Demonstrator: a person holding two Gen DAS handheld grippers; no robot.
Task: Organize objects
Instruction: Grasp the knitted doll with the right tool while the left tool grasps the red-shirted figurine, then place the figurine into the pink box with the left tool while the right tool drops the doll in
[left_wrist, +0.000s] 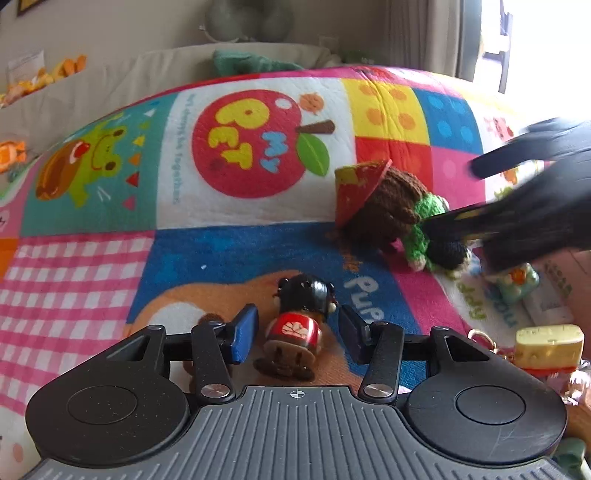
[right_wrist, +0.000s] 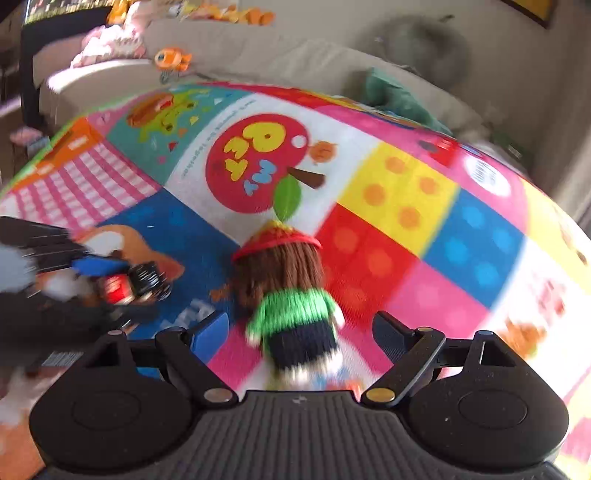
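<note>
right-view knitted doll (right_wrist: 295, 295) motion-blurred

One knitted doll (left_wrist: 391, 206), one small wooden figure (left_wrist: 297, 325), one cheese-shaped toy (left_wrist: 548, 345), two claws.

Patchwork blanket (left_wrist: 258, 229) in pink gingham, yellow and blue dots, red apple print, knitted doll (right_wrist: 291, 295) brown-haired, green-topped, red-hatted, small figurine (left_wrist: 301, 317) black-haired, red-bodied
</note>
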